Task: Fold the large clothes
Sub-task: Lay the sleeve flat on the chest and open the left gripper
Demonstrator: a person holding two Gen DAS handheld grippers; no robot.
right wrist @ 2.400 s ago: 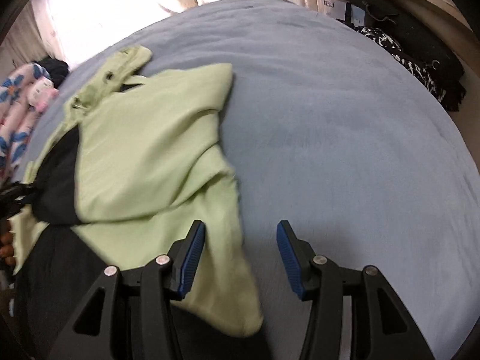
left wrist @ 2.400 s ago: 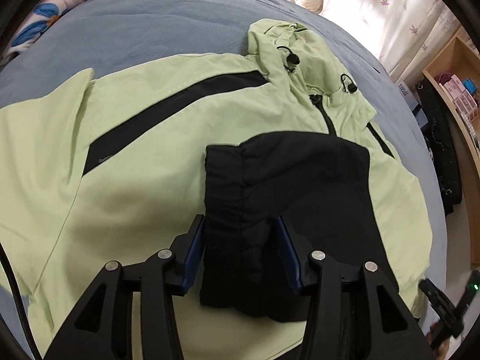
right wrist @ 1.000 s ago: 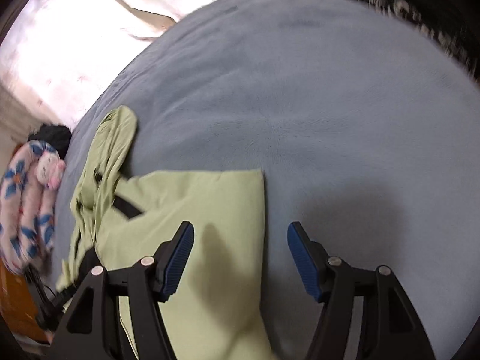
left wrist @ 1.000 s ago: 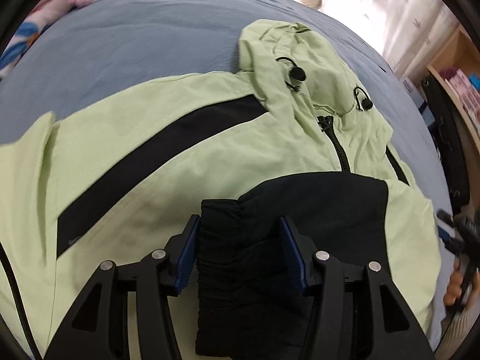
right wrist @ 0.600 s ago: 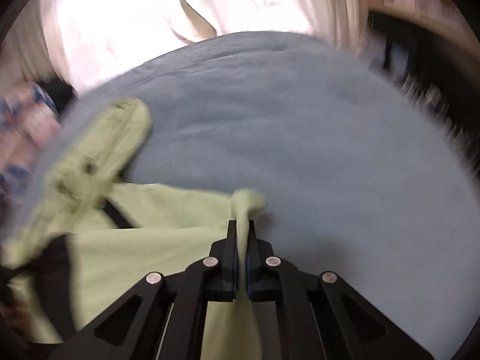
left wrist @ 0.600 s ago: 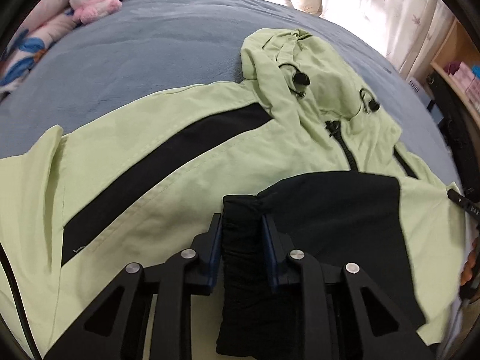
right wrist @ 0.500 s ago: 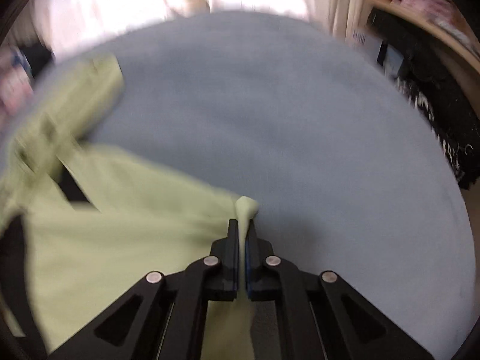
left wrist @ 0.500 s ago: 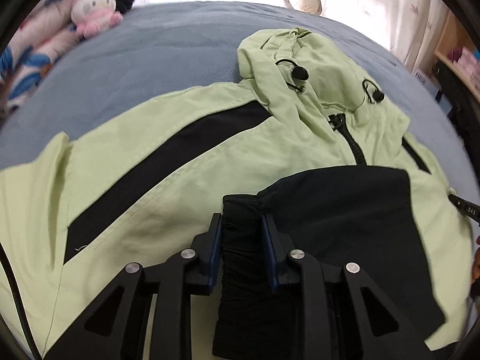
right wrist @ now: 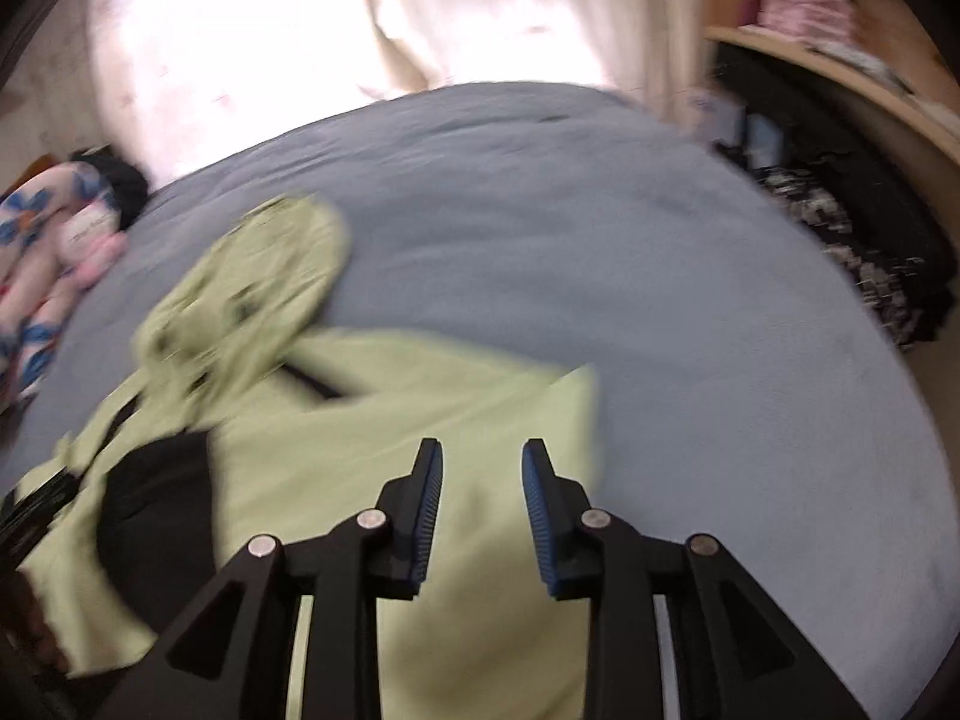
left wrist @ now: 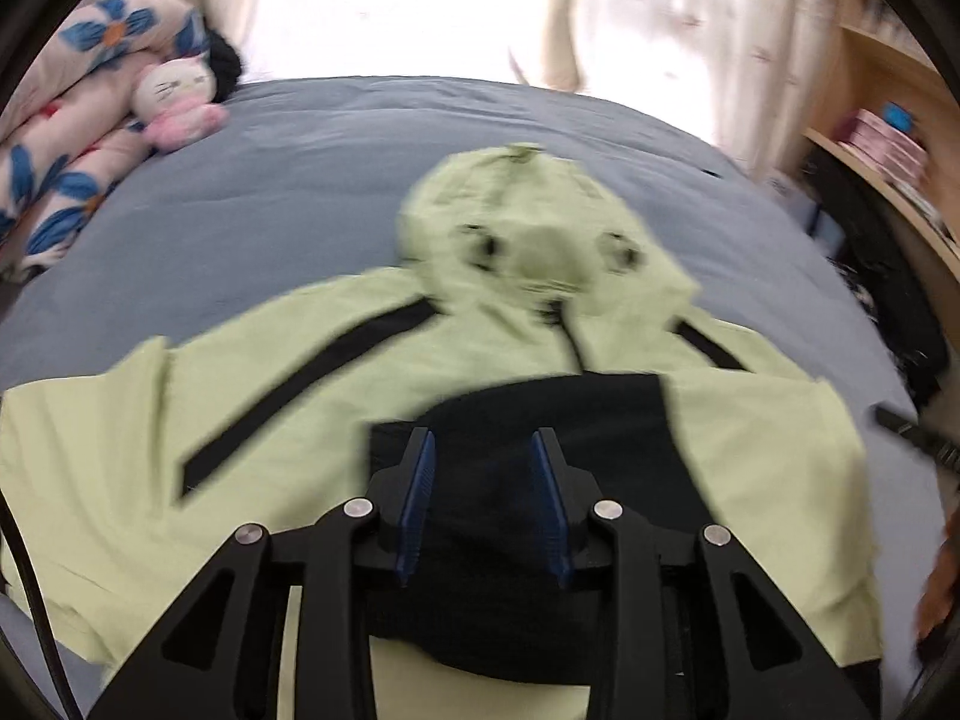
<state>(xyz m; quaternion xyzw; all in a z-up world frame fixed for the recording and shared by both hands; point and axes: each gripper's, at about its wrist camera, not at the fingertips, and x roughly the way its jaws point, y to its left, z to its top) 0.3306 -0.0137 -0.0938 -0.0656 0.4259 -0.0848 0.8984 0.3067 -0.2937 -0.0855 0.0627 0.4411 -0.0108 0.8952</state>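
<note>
Beside jacket (left wrist: 492,312): plush toy (left wrist: 177,105), floral quilt (left wrist: 66,138)

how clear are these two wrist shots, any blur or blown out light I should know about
Left wrist view: the green jacket is motion-smeared, worst around the hood toggles; the window behind the curtains is blown out white; the left gripper stays sharp. Right wrist view: heavier smear across the jacket and shelf, same washed-out backlight, fisheye bending the blue bedspread; the right gripper is crisp.

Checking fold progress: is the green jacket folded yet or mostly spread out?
Partly folded: the green jacket has one sleeve laid across; the other sleeve lies spread.
</note>
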